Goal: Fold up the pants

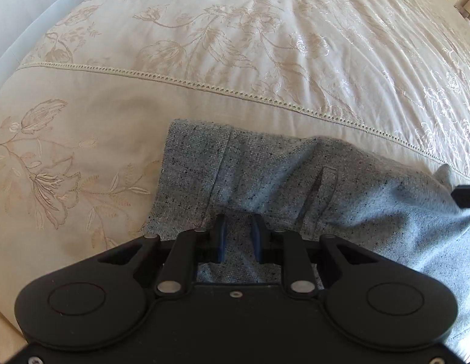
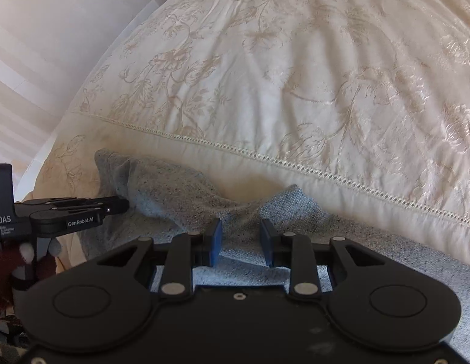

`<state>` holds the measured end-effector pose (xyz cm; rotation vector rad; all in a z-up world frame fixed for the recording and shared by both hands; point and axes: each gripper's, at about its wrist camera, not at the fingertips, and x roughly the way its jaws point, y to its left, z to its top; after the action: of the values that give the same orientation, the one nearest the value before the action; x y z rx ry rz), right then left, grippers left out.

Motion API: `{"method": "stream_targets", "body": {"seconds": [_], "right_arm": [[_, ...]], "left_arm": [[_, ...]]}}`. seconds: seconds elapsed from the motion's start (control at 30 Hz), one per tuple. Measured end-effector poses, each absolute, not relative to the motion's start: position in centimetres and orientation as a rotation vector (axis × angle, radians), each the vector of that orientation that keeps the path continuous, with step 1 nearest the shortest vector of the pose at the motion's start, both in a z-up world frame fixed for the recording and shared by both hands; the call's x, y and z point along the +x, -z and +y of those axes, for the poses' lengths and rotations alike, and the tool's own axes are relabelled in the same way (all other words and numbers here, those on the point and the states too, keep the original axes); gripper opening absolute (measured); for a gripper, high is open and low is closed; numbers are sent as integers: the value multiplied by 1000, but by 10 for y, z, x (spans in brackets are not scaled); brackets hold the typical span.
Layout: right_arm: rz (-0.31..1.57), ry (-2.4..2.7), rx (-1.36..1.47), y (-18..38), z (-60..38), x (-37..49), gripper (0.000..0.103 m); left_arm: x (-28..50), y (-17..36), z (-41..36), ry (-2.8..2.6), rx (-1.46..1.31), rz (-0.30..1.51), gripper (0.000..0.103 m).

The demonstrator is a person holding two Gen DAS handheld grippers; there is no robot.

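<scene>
Grey speckled pants (image 1: 265, 176) lie on a cream floral bedspread (image 1: 235, 45). In the left wrist view the waistband end with a belt loop (image 1: 326, 179) lies just past my left gripper (image 1: 238, 230), whose blue-padded fingers stand a narrow gap apart with fabric between them. In the right wrist view the pants (image 2: 186, 200) lie bunched in front of my right gripper (image 2: 240, 236), which is open over a fold of the fabric. The left gripper (image 2: 113, 207) shows from the side at the left, at the cloth's edge.
A lace seam (image 1: 204, 83) crosses the bedspread beyond the pants. The bed's left edge and a pale wall (image 2: 52, 45) are at the left. A gloved hand (image 2: 28, 257) holds the left gripper's handle.
</scene>
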<state>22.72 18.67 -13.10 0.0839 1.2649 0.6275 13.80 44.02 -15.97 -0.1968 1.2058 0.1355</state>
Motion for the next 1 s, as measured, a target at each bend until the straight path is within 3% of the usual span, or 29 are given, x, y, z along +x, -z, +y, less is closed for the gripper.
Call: {"method": "stream_targets", "body": {"seconds": [0.2, 0.43, 0.47, 0.53, 0.67, 0.8, 0.9, 1.0], "right_arm": [[1195, -570, 48, 125, 182, 260, 32], [1393, -643, -1, 171, 186, 288, 32], [1376, -665, 14, 167, 184, 284, 26], [1333, -718, 38, 155, 183, 269, 4], [1292, -791, 36, 128, 181, 241, 2], [1167, -607, 223, 104, 152, 253, 2], [1177, -462, 355, 121, 135, 287, 1], [1204, -476, 218, 143, 158, 304, 1]], "left_arm": [[137, 160, 439, -134, -194, 1204, 30], [137, 159, 437, -137, -185, 1201, 30], [137, 159, 438, -137, -187, 1201, 30], [137, 160, 438, -134, -186, 1200, 30], [136, 160, 439, -131, -181, 1195, 30], [133, 160, 439, -123, -178, 1187, 30], [133, 160, 437, -118, -166, 1182, 30], [134, 157, 435, -115, -153, 1193, 30]]}}
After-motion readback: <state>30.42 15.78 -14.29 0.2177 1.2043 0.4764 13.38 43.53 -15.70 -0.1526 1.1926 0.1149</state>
